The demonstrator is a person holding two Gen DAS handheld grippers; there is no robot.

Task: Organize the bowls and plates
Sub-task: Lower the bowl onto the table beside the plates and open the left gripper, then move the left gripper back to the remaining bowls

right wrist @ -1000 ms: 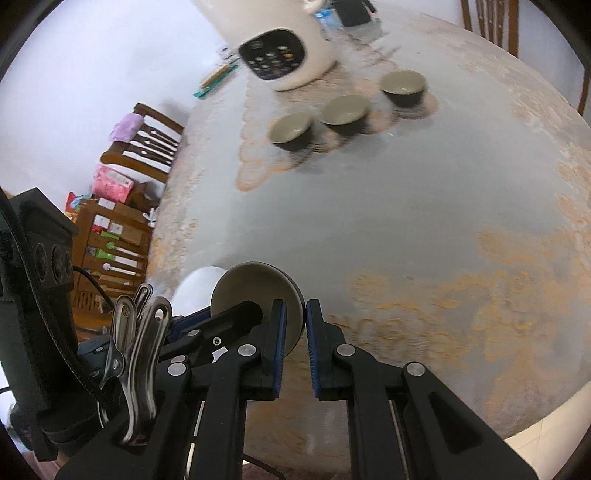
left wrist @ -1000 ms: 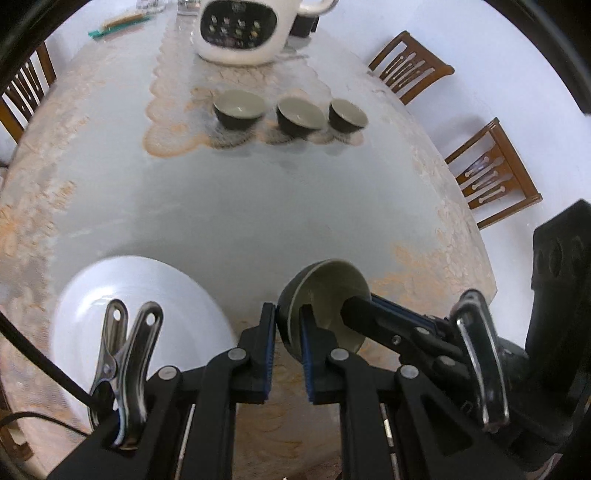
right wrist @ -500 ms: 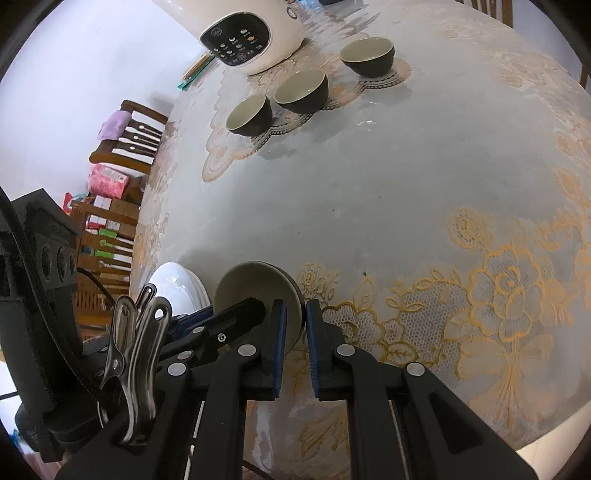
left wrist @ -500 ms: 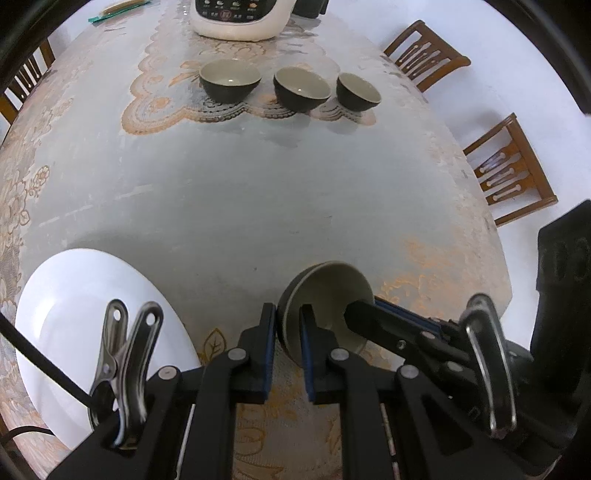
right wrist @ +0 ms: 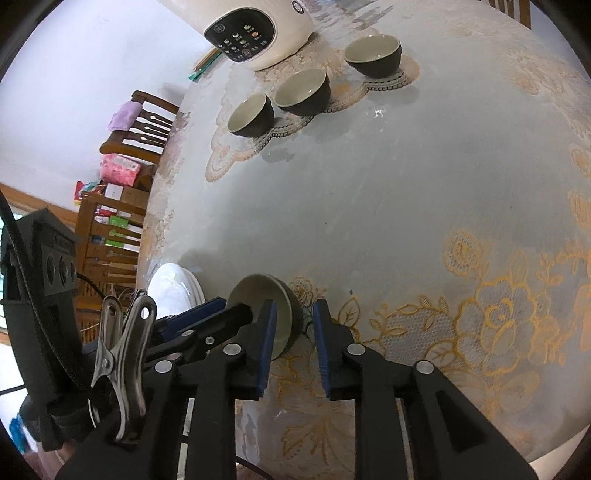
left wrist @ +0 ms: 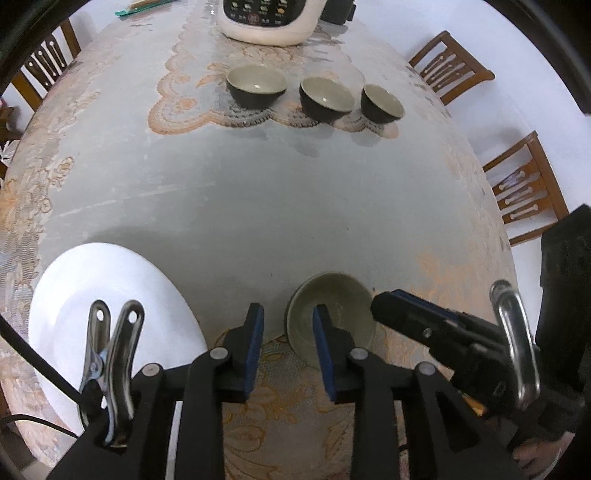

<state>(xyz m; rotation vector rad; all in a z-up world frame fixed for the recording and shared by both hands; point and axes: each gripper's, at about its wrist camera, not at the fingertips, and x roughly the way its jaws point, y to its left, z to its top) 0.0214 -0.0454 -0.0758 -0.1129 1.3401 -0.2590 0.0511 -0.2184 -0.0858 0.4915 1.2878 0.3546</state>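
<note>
No word, brand or number could be read anywhere. The cooker point(right wrist: 258, 33) at the far end of the bench point(right wrist: 388, 192) carried a dark control panel point(right wrist: 240, 38) with small white icons and one orange mark — all too small to make out — and a round emblem near its top edge, likewise illegible. The pink box point(right wrist: 120, 168) and the packets on the shelf point(right wrist: 110, 229) bore printing, but it was blurred beyond reading.

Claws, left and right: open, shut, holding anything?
Left claw: just opened, straddling the dark bowl's rim, pads off it.
Right claw: just opened, astride the same bowl's rim, not gripping.
</note>
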